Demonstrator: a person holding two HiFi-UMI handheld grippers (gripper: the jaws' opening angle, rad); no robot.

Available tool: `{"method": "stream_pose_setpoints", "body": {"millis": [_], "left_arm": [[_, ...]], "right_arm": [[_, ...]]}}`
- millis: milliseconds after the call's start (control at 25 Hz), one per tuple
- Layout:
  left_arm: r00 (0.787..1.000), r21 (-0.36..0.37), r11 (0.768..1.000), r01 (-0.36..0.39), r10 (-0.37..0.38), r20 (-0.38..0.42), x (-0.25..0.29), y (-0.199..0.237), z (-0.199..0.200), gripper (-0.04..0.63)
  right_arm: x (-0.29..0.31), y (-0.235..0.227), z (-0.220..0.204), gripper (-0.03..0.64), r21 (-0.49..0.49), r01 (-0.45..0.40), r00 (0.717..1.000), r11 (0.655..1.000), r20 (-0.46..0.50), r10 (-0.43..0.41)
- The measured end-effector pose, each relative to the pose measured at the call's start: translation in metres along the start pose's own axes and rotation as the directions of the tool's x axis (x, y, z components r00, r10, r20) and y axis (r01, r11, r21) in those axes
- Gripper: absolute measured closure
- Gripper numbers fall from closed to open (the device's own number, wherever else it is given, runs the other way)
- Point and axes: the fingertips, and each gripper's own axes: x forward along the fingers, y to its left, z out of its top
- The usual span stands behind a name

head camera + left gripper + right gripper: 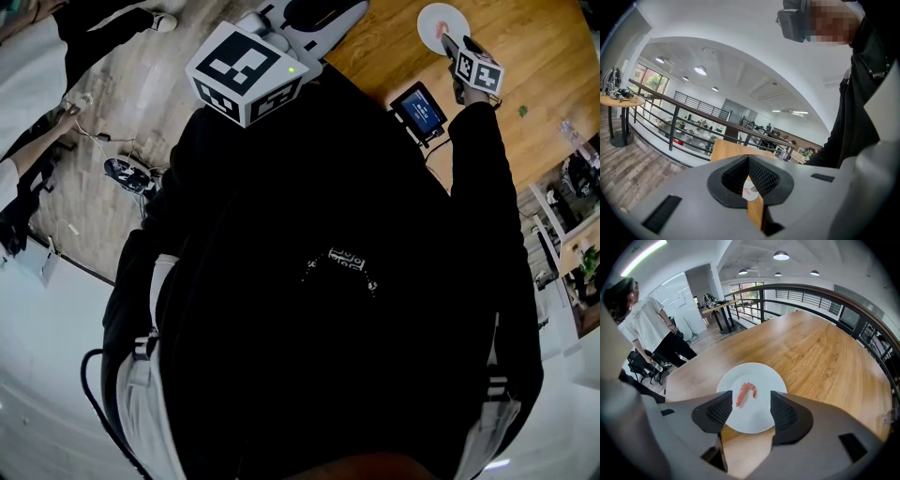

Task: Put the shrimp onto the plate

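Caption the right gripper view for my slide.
Open right gripper above a shrimp lying on a white plate.

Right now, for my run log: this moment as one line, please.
shrimp: lying on plate | plate: on wooden table | right gripper: open, empty, over plate | left gripper: shut, empty

No readable words, brands or numbers anywhere. Only black-and-white square code patterns on the left marker cube [246, 67] and the right marker cube [478, 71], no lettering. Print on the black top [347, 260], the small blue screen [419, 109] and the white T-shirt [644, 317]: too small to read.
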Motion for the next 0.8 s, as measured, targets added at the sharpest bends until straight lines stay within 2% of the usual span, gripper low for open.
{"method": "stream_pose_setpoints", "body": {"millis": [240,440,560,600,720,800], "left_arm": [[0.999,0.012,0.999,0.04,-0.04,-0.007,0.009,0.028,0.034,0.597],[0.996,0.041,0.995,0.089,-0.088,-0.031,0.019,0.008,0.021,0.597],[0.992,0.066,0.991,0.118,-0.115,-0.043,0.024,-0.001,0.014,0.597],[0.991,0.068,0.99,0.127,-0.124,-0.044,0.026,0.002,0.019,0.597],[0.987,0.057,0.985,0.161,-0.159,-0.035,0.029,0.021,0.051,0.597],[0.981,0.046,0.981,0.19,-0.189,-0.034,0.029,0.033,0.068,0.597]], "right_arm": [[-0.021,-0.001,0.053,0.376,0.024,0.016,0.998,1.0,0.067,-0.018],[-0.049,-0.009,0.032,0.376,0.134,0.023,0.989,0.991,0.14,-0.042],[-0.059,-0.01,0.027,0.377,0.15,0.018,0.98,0.988,0.193,-0.047],[-0.063,-0.009,0.034,0.398,0.136,0.032,0.979,0.99,0.194,-0.058],[-0.079,-0.002,0.069,0.549,0.092,0.071,0.979,0.993,0.187,-0.088],[-0.089,0.012,0.089,0.587,0.11,0.057,0.976,0.992,0.201,-0.079]]}}
